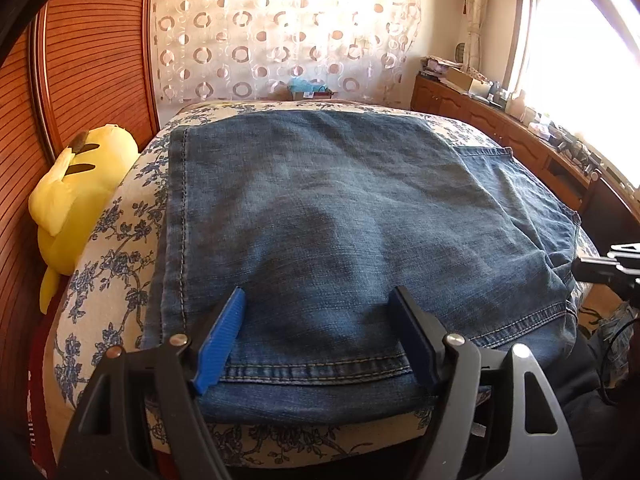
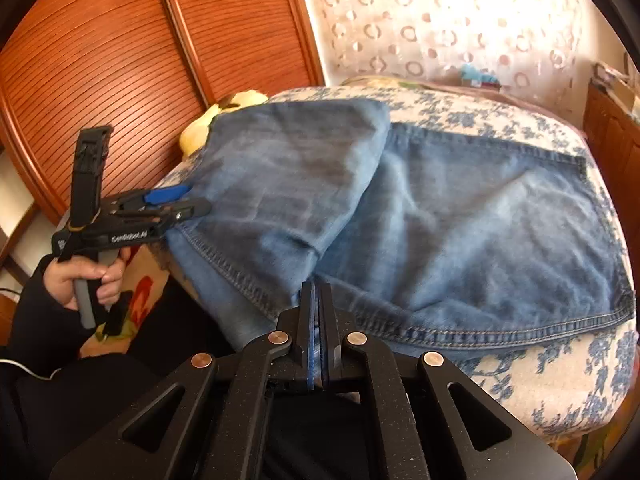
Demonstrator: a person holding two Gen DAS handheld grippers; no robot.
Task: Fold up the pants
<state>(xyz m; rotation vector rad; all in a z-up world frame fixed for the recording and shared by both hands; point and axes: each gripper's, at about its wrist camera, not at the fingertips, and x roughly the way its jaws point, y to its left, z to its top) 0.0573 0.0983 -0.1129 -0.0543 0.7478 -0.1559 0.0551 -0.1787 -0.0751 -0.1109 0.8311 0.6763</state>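
Lying on the bed (image 1: 112,232), the jeans (image 1: 320,208) are folded over, one layer on top of another. The left gripper (image 1: 316,300) is spread wide over the near hem, its blue pads (image 1: 222,338) resting on the denim without pinching it. The right gripper (image 2: 319,292) is clenched tight at the near edge of the jeans, at 6 o'clock in its view; whether cloth is caught between the pads I cannot tell. A yellow plush toy (image 1: 76,196) lies at 9 o'clock beside the bed.

Slatted wooden wardrobe doors (image 1: 92,60), a circle-patterned curtain (image 1: 280,28), a bright window (image 1: 580,52) above a cluttered wooden cabinet (image 1: 480,116).
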